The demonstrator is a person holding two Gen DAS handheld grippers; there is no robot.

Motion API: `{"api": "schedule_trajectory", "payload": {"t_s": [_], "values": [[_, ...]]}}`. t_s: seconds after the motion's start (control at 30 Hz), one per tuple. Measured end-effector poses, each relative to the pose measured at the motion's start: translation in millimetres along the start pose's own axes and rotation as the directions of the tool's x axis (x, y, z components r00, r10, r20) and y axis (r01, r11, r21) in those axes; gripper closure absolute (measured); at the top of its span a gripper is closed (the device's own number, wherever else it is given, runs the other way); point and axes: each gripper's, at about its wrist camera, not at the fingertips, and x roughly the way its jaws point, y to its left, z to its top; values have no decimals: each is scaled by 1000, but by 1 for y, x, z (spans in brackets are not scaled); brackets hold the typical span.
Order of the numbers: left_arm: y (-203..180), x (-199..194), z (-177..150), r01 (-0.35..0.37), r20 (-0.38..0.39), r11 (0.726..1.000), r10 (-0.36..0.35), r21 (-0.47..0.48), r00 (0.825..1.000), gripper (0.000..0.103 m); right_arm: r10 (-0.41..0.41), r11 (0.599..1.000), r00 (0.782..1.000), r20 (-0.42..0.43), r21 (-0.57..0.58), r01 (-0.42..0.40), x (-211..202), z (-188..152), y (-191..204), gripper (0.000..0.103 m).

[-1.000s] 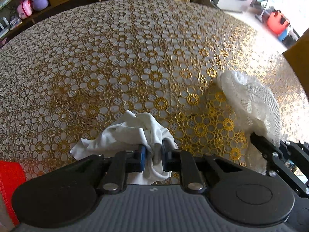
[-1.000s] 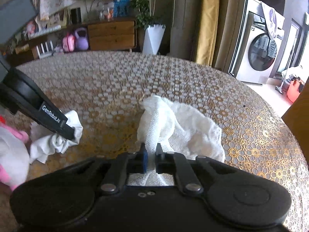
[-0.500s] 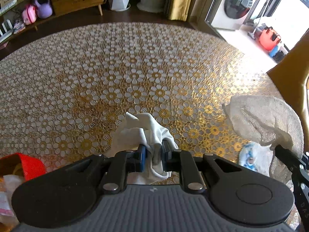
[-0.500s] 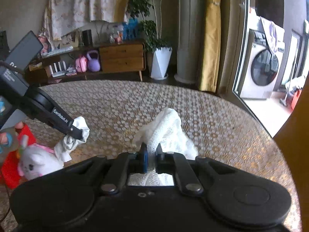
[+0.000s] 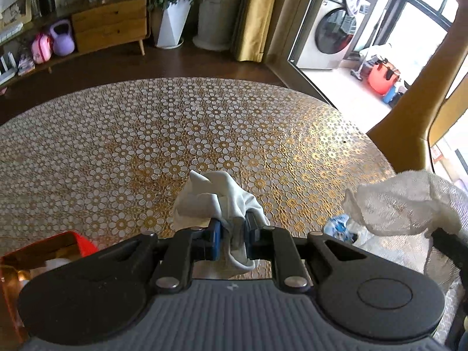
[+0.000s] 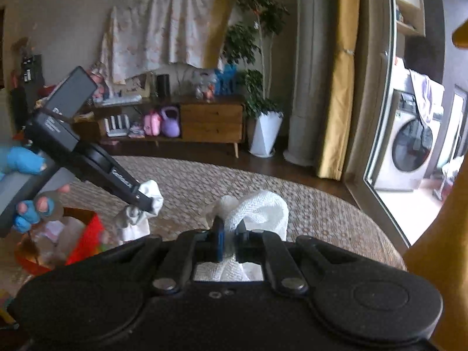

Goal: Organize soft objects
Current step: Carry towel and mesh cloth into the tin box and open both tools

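Note:
My left gripper (image 5: 232, 232) is shut on a smooth white cloth (image 5: 216, 197), which hangs bunched above the round table (image 5: 146, 134) with its gold flower-patterned cover. In the right wrist view that same left gripper (image 6: 143, 200) reaches in from the left, the white cloth (image 6: 152, 194) pinched at its tip. My right gripper (image 6: 229, 234) is shut on a white gauze-like mesh cloth (image 6: 257, 210), lifted off the table. That mesh cloth (image 5: 403, 201) also hangs at the right edge of the left wrist view.
A red box (image 5: 44, 251) with items inside sits at the table's near left, red box (image 6: 84, 234) in the right wrist view too. A small blue-and-white packet (image 5: 337, 226) lies on the table near the right. A wooden sideboard (image 6: 210, 122), plant pot (image 6: 264, 134) and washing machine (image 6: 409, 149) stand beyond.
Both grippers have risen well above the table, each carrying its cloth up with it. Both views now tilt up toward the room. The cloths no longer rest on the tabletop.

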Motion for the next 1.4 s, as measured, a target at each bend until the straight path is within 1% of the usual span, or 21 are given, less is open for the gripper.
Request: {"api": "schedule_trajectory", "payload": {"t_s": [0.13, 0.23, 0.3, 0.37, 0.47, 0.57, 0.8, 1.0, 1.1, 1.23, 1.33, 1.4], "values": [[3, -27, -13, 7, 11, 999, -8, 32, 1000, 87, 53, 999, 998, 33, -15, -52, -24, 11, 15, 97], [8, -49, -27, -1, 34, 998, -1, 63, 999, 87, 93, 995, 994, 55, -30, -92, -38, 19, 29, 97], [15, -62, -35, 10, 33, 998, -12, 62, 999, 87, 122, 992, 990, 68, -39, -119, -46, 24, 38, 97], [23, -72, -42, 8, 34, 998, -10, 64, 999, 87, 143, 989, 987, 77, -46, -139, -49, 27, 47, 97], [40, -85, -51, -17, 42, 997, 13, 74, 999, 87, 181, 983, 980, 86, -47, -177, -48, 35, 61, 96], [59, -97, -58, -33, 49, 997, 29, 64, 998, 87, 222, 975, 971, 92, -47, -218, -44, 42, 77, 96], [109, -116, -72, -81, 58, 997, 80, 18, 995, 87, 319, 947, 945, 69, -68, -315, -17, 55, 126, 96], [152, -118, -81, -109, 47, 994, 110, -32, 993, 87, 402, 913, 915, 30, -89, -398, 4, 55, 175, 96], [172, -115, -85, -119, 37, 991, 121, -56, 992, 87, 440, 895, 898, 2, -83, -439, 23, 54, 195, 96], [196, -105, -90, -130, 14, 988, 131, -84, 991, 87, 479, 876, 877, -33, -54, -480, 42, 45, 214, 96], [213, -96, -95, -138, -9, 985, 137, -102, 990, 87, 495, 867, 866, -64, -33, -498, 59, 36, 228, 96], [221, -90, -98, -137, -20, 984, 135, -110, 991, 87, 497, 866, 863, -85, -16, -500, 72, 30, 234, 96]]}}
